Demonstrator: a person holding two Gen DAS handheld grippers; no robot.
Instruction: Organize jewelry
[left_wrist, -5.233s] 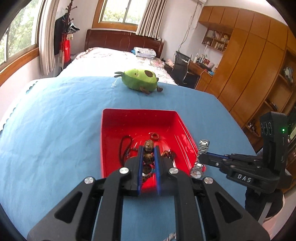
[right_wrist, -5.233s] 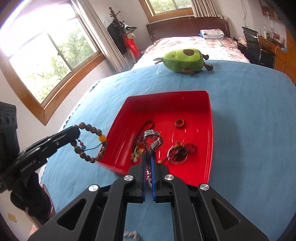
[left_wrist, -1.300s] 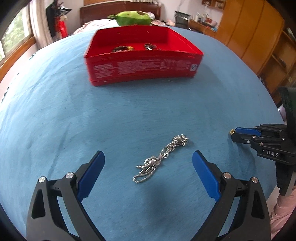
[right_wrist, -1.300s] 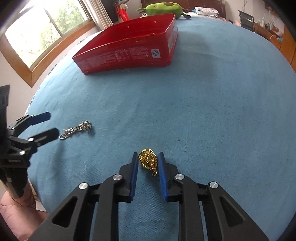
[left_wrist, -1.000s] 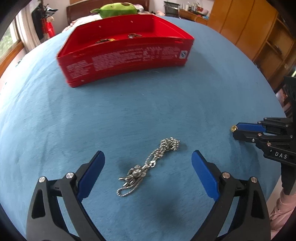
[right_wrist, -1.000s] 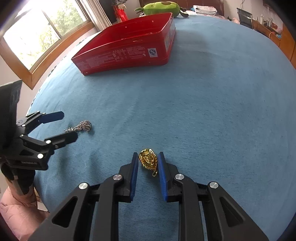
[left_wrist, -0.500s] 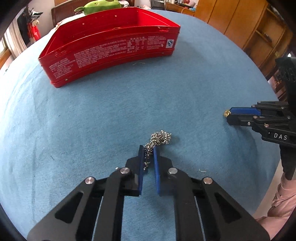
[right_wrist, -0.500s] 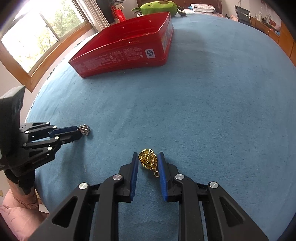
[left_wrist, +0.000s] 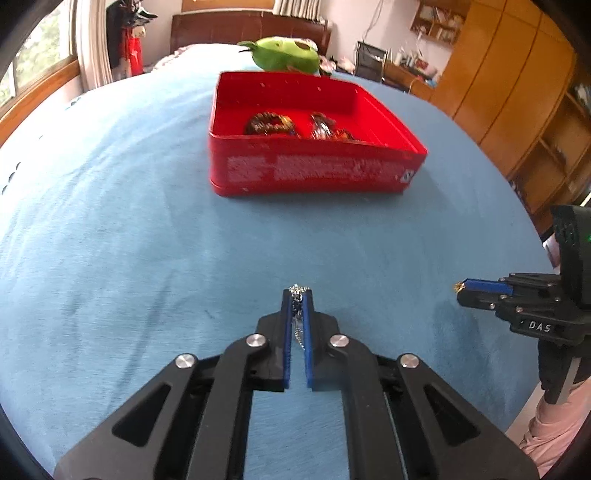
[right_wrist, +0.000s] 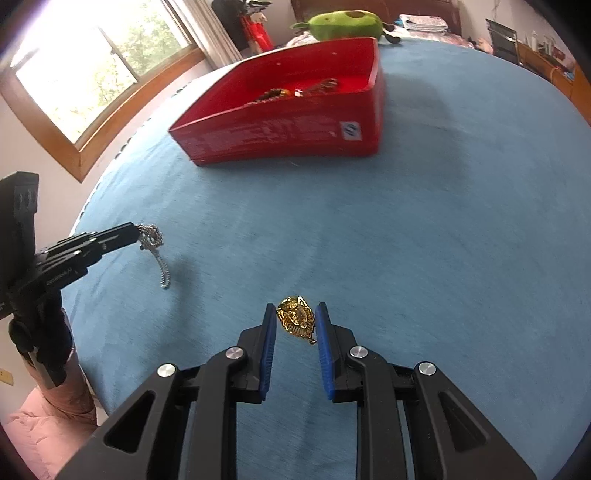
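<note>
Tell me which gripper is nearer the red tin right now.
Left, narrowly, as a judgement. The left gripper, shut on the silver chain, sits straight before the red tin. The right gripper, holding the gold chain, hangs slightly farther back.

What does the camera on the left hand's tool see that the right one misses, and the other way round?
Only the left wrist view shows the wooden cabinets.

Only the right wrist view shows the silver chain dangling from the left gripper, and the gold jewelry plainly between the right gripper's fingers.

Both show the red tin with jewelry inside, the green plush toy, the blue tablecloth and both grippers.
</note>
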